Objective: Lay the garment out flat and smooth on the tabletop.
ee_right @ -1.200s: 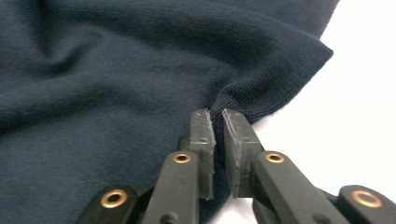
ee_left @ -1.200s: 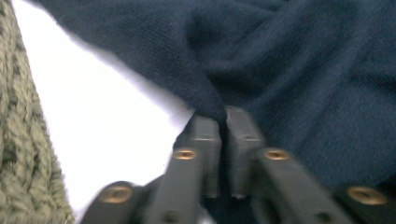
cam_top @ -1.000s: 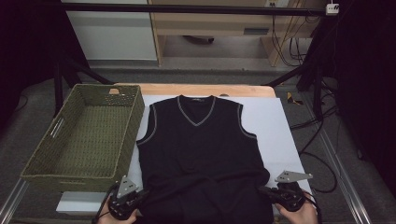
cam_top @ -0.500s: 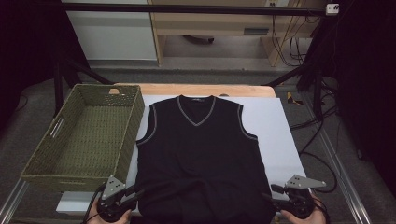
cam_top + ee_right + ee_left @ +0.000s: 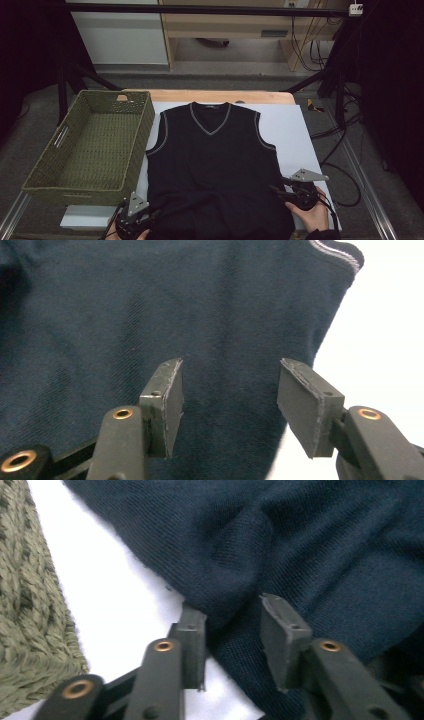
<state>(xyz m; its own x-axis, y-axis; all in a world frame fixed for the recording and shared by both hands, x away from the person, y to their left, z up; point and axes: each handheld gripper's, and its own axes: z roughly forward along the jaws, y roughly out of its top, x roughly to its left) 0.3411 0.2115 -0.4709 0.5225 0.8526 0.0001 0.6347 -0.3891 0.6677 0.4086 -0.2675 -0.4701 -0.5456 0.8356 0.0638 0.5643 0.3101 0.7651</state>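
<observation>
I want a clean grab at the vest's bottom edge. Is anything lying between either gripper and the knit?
Nothing visible does. The left gripper has a fold of the vest between its open jaws, and the right gripper hovers open directly over bare knit beside the white table cover.

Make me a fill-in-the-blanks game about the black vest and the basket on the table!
1. The vest has a neck shaped like the letter ____.
2. The woven basket is ____ in colour.
3. The basket lies to the ____ of the vest in the high view.
4. The right gripper hangs over the vest with its jaws ____.

Missing words: V; green; left; open
</observation>
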